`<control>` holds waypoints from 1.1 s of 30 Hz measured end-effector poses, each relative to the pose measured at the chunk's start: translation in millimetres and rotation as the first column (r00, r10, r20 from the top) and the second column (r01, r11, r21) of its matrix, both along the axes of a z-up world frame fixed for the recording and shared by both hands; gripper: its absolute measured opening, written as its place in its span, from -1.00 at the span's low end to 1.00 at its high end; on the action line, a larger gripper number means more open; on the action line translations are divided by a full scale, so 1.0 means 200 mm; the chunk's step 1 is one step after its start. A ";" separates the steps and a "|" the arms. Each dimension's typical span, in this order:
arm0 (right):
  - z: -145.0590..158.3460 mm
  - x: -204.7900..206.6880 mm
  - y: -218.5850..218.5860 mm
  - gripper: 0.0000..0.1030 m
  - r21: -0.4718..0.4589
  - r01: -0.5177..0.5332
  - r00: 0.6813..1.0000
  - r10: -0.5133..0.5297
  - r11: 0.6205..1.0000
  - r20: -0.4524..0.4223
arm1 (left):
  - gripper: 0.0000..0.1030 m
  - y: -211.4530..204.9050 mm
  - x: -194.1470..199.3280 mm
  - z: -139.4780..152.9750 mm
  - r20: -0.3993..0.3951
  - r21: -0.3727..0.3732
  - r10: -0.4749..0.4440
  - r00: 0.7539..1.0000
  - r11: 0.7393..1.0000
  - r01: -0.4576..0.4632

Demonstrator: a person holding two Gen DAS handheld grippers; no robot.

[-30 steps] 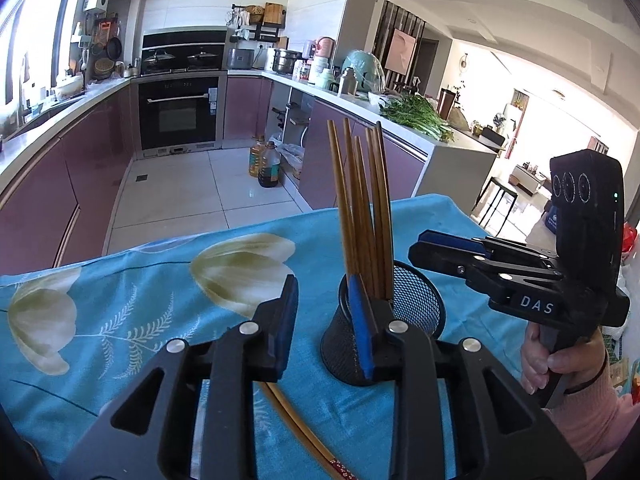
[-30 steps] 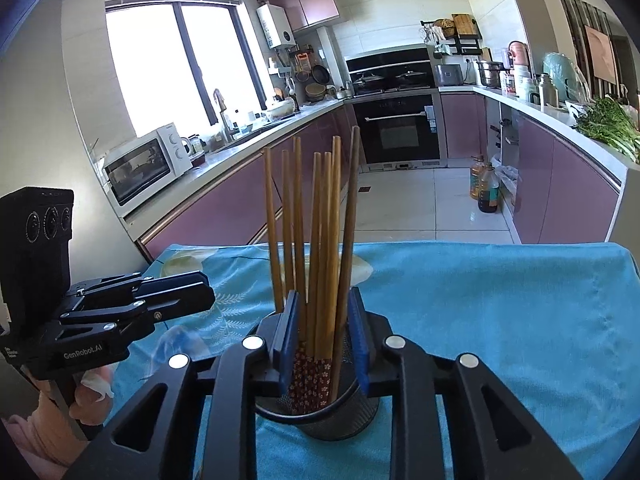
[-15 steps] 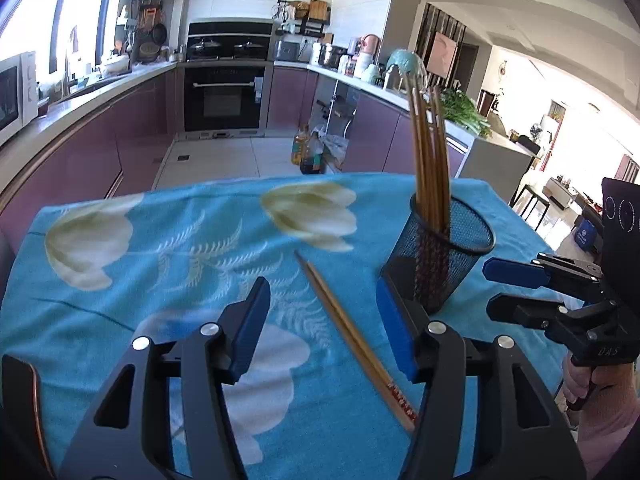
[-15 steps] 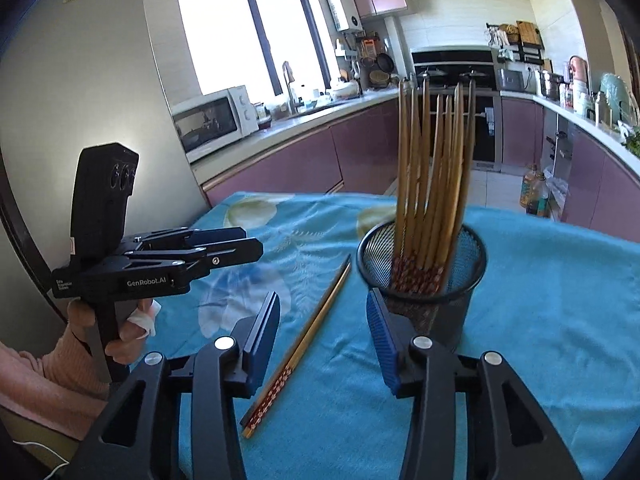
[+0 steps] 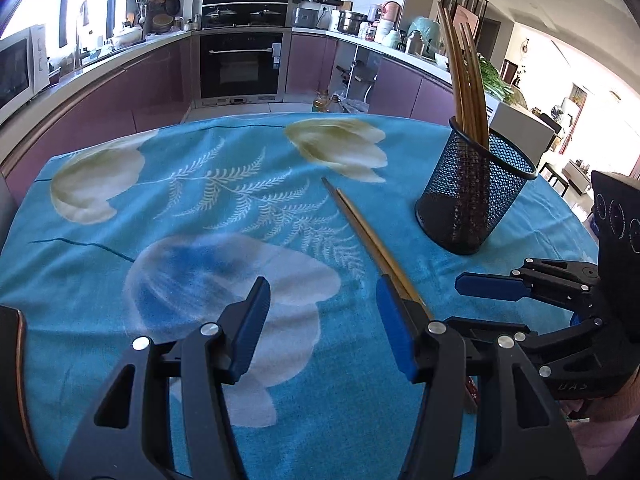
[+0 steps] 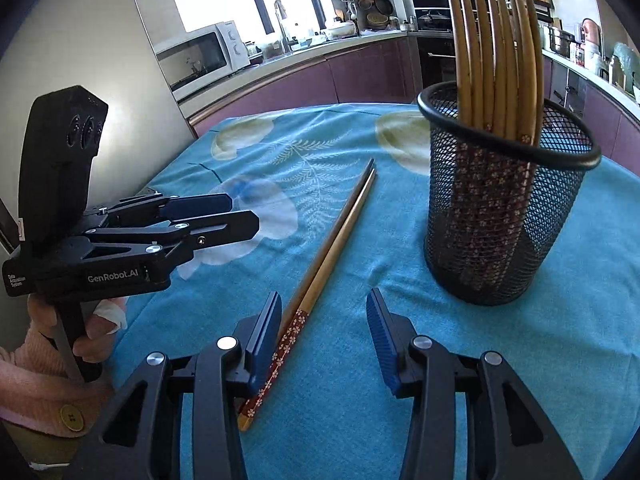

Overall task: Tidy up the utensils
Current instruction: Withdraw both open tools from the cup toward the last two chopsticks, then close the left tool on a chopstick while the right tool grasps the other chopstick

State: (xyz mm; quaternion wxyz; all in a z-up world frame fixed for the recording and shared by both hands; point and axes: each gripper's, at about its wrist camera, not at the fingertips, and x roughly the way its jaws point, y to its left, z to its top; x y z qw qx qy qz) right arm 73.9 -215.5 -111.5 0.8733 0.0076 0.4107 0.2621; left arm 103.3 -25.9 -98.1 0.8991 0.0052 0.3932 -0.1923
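Observation:
A black mesh cup point(image 5: 476, 196) point(image 6: 504, 208) stands on the blue flowered tablecloth point(image 5: 200, 216) and holds several wooden chopsticks point(image 6: 496, 52) upright. A loose pair of chopsticks point(image 5: 368, 236) point(image 6: 332, 248) lies flat on the cloth, left of the cup. My left gripper point(image 5: 324, 328) is open and empty; its right finger is over the pair's near part. My right gripper point(image 6: 324, 340) is open and empty; the pair's patterned red end lies beside its left finger. Each gripper shows in the other's view: the right point(image 5: 496, 286), the left point(image 6: 224, 216).
The table's far edge drops to a kitchen floor with purple cabinets point(image 5: 120, 92) and an oven point(image 5: 240, 64) behind. A microwave point(image 6: 200, 56) stands on the counter at left. A dark chair edge point(image 5: 16, 344) shows at the near left.
Both grippers have pulled back and away from the mesh cup. The right gripper, first closed around the chopsticks in the cup, has opened. The loose pair lies where it was.

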 end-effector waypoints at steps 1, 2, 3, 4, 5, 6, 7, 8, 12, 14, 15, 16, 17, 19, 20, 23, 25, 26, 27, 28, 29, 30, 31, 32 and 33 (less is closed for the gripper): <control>0.00 0.00 0.01 -0.17 -0.006 -0.001 1.000 0.001 1.000 0.000 | 0.06 0.00 0.00 0.00 -0.003 0.001 -0.002 1.000 1.000 0.002; 0.00 0.00 0.02 -0.17 -0.016 -0.003 1.000 0.003 1.000 0.001 | 0.06 -0.01 0.01 -0.01 -0.004 0.004 -0.002 1.000 1.000 0.002; 0.00 0.00 0.03 -0.17 -0.022 -0.003 1.000 0.003 1.000 0.003 | 0.06 -0.01 0.00 -0.01 -0.005 0.006 -0.004 1.000 1.000 0.004; -0.01 0.00 0.03 -0.17 -0.031 -0.002 1.000 0.002 1.000 0.004 | 0.06 -0.01 0.01 -0.01 -0.009 0.004 -0.005 1.000 1.000 0.005; -0.01 -0.01 0.04 -0.17 -0.039 -0.003 1.000 0.003 0.999 0.004 | 0.06 -0.01 0.01 -0.01 -0.011 0.004 -0.005 1.000 1.000 0.005; -0.01 -0.01 0.04 -0.18 -0.045 -0.002 1.000 0.002 0.999 0.004 | 0.06 -0.01 0.01 -0.01 -0.011 0.006 -0.006 1.000 1.000 0.006; -0.02 0.00 0.05 -0.18 -0.051 0.002 1.000 -0.002 0.999 0.001 | 0.06 -0.02 0.02 -0.02 -0.012 0.007 -0.006 1.000 1.000 0.006; -0.03 0.01 0.07 -0.19 -0.051 0.004 1.000 -0.004 0.999 0.000 | 0.06 -0.02 0.02 -0.02 -0.013 0.008 -0.006 1.000 1.000 0.006; -0.03 0.02 0.06 -0.19 -0.055 0.017 1.000 -0.018 0.998 -0.004 | 0.06 -0.02 0.02 -0.02 -0.018 0.011 -0.010 1.000 1.000 0.010; -0.03 0.01 0.05 -0.22 -0.060 0.025 1.000 -0.025 0.998 -0.006 | 0.06 -0.02 0.02 -0.03 -0.021 0.012 -0.015 1.000 1.000 0.015; -0.03 0.01 0.04 -0.23 -0.058 0.027 1.000 -0.028 0.998 -0.008 | 0.06 -0.03 0.02 -0.03 -0.023 0.012 -0.017 1.000 1.000 0.017; -0.03 0.01 0.04 -0.23 -0.056 0.031 0.999 -0.032 0.998 -0.011 | 0.06 -0.03 0.02 -0.03 -0.025 0.012 -0.020 1.000 1.000 0.020; -0.03 0.01 0.03 -0.24 -0.057 0.034 0.999 -0.035 0.998 -0.012 | 0.06 -0.04 0.02 -0.03 -0.027 0.011 -0.024 0.999 1.000 0.024; -0.03 0.01 0.02 -0.28 -0.058 0.039 0.999 -0.040 0.998 -0.014 | 0.06 -0.05 0.02 -0.03 -0.027 0.013 -0.035 0.999 0.999 0.035; -0.03 0.01 0.02 -0.28 -0.055 0.040 0.999 -0.041 0.998 -0.017 | 0.06 -0.06 0.03 -0.03 -0.027 0.015 -0.040 0.999 0.999 0.041; -0.03 0.00 0.00 -0.29 -0.051 0.042 0.999 -0.043 0.998 -0.020 | 0.06 -0.10 0.03 -0.03 -0.033 0.013 -0.068 0.997 0.998 0.069; -0.03 0.00 0.00 -0.29 -0.050 0.044 0.999 -0.045 0.998 -0.022 | 0.05 -0.13 0.04 -0.04 -0.042 0.022 -0.085 0.995 0.996 0.086; -0.03 0.00 -0.01 -0.29 -0.048 0.045 0.999 -0.046 0.998 -0.024 | 0.04 -0.15 0.05 -0.05 -0.048 0.030 -0.091 0.995 0.995 0.093; -0.03 0.00 -0.01 -0.29 -0.047 0.046 0.999 -0.047 0.998 -0.025 | 0.03 -0.16 0.06 -0.06 -0.055 0.035 -0.100 0.993 0.994 0.102; -0.03 0.00 -0.02 -0.29 -0.045 0.048 0.998 -0.049 0.998 -0.026 | 0.03 -0.18 0.07 -0.06 -0.061 0.037 -0.105 0.993 0.994 0.107; -0.03 0.00 -0.03 -0.29 -0.044 0.049 0.998 -0.050 0.998 -0.027 | 0.01 -0.19 0.08 -0.07 -0.068 0.035 -0.109 0.992 0.993 0.111; -0.03 0.00 -0.03 -0.30 -0.044 0.051 0.998 -0.052 0.998 -0.028 | 0.00 -0.20 0.08 -0.07 -0.073 0.030 -0.115 0.991 0.993 0.118; -0.03 0.00 -0.04 -0.30 -0.045 0.052 0.998 -0.053 0.998 -0.028 | -0.01 -0.21 0.09 -0.08 -0.078 0.026 -0.121 0.990 0.992 0.123; -0.03 0.00 -0.04 -0.31 -0.041 0.052 0.998 -0.054 0.998 -0.029 | -0.03 -0.21 0.10 -0.08 -0.082 0.029 -0.123 0.989 0.992 0.125; -0.03 0.00 -0.04 -0.31 -0.040 0.052 0.998 -0.053 0.998 -0.030 | -0.06 -0.22 0.11 -0.09 -0.088 0.034 -0.124 0.988 0.991 0.127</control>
